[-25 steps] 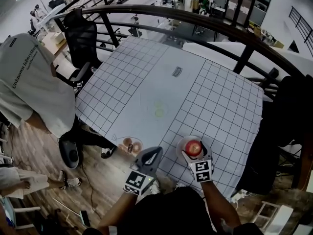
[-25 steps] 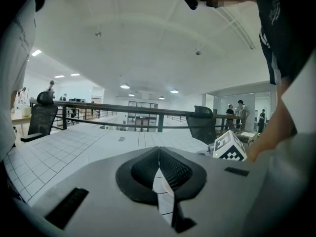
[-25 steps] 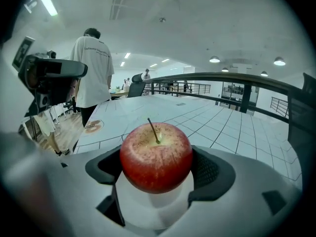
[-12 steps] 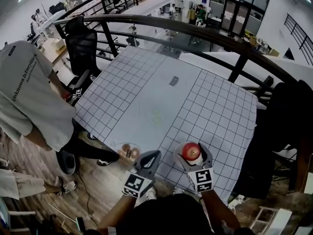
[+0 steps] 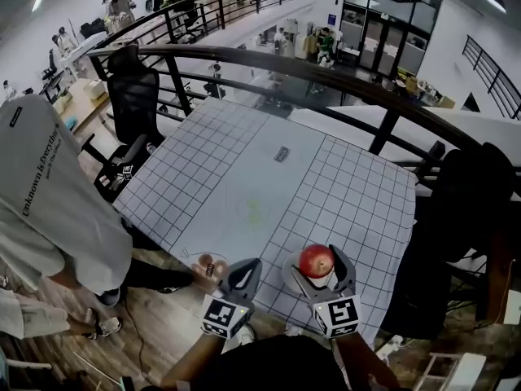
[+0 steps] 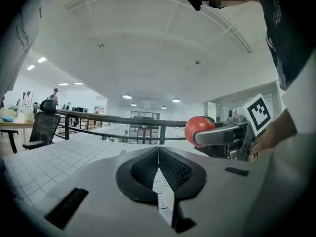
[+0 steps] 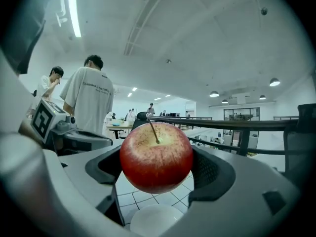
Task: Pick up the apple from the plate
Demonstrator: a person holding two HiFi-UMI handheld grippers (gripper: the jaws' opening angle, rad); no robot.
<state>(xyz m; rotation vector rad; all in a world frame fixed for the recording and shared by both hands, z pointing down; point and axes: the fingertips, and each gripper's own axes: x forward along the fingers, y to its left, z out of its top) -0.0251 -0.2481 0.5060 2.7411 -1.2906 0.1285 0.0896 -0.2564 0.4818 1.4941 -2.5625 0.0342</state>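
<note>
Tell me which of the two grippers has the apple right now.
The right gripper: its jaws are clamped on the red apple, held above the white plate. The left gripper is shut on nothing, beside it.

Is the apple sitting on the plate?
No, the right gripper has the apple clamped between its jaws, up in the air above the white plate.

Light is bright and even from above; a strip lamp [image 7: 74, 15] glares at 11 o'clock in the right gripper view. Shadows are soft. Edges bow strongly. The apple [image 7: 156, 157] is sharp.
</note>
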